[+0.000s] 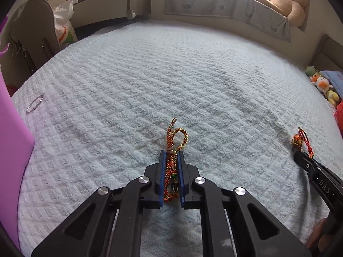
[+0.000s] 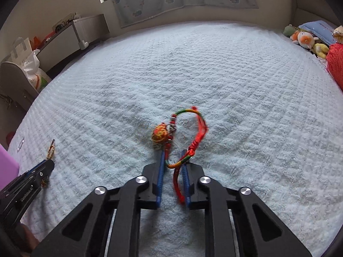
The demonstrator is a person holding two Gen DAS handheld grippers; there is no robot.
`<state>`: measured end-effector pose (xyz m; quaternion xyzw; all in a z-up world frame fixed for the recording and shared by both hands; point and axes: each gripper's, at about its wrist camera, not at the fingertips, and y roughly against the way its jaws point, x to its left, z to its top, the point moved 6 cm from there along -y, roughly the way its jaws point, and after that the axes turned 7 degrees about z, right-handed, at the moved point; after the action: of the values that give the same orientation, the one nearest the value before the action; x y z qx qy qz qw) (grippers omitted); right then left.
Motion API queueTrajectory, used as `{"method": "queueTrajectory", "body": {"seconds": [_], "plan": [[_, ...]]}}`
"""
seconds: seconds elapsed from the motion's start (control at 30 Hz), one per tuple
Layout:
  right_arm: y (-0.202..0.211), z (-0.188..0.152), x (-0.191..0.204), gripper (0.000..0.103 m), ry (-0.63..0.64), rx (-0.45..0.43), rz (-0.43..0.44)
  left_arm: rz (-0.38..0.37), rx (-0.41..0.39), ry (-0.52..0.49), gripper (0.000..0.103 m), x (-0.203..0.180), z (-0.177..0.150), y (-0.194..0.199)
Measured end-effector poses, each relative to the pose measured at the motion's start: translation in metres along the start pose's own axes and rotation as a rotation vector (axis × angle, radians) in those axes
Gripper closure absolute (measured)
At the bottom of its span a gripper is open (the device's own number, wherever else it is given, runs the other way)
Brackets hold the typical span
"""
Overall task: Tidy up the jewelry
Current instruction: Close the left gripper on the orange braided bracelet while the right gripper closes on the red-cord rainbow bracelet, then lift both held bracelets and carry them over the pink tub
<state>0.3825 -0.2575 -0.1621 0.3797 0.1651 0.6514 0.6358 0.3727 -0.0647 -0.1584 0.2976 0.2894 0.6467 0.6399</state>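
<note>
A pale blue, waffle-textured blanket (image 1: 171, 81) spreads across a bed and fills both wrist views. A purple box (image 1: 12, 150) stands at its left edge, fully visible only in the left wrist view, which alone also shows a large teddy bear (image 1: 287, 2) on the window ledge and a thin metal ring (image 1: 34, 104) lying on the blanket near the box.

The left gripper (image 1: 171, 160) is closed on a braided bracelet (image 1: 172, 156) of orange, gold and green cord, its blue pads pressing the doubled braid while a loop and a capped end stick out ahead onto the blanket. The right gripper (image 2: 173, 160) is clamped on a red string bracelet (image 2: 188, 141), whose red cord runs back between the blue pads; its rainbow-wrapped sections and a round orange-and-yellow woven bead (image 2: 159, 133) lie just beyond the fingertips, slightly blurred.

The right wrist view gives the bead and small metal charms in detail; the left shows them only as a small shape at far right. A cluster of small plush toys (image 2: 306, 40) sits at the bed's far right corner.
</note>
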Motion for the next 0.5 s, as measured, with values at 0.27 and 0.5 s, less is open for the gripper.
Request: {"method": "queueTrajectory", "body": {"seconds": [0.27,0.5], "plan": [[0.032,-0.017,-0.016,0.097,-0.051,-0.035,0.058,-0.034,0.005,-0.001,0.094,0.003,-0.020,0.021],[0.066,-0.055,-0.024,0.097,-0.065,0.005,0.047,-0.043,0.015,-0.069,0.094,-0.005,-0.049,0.049]]}}
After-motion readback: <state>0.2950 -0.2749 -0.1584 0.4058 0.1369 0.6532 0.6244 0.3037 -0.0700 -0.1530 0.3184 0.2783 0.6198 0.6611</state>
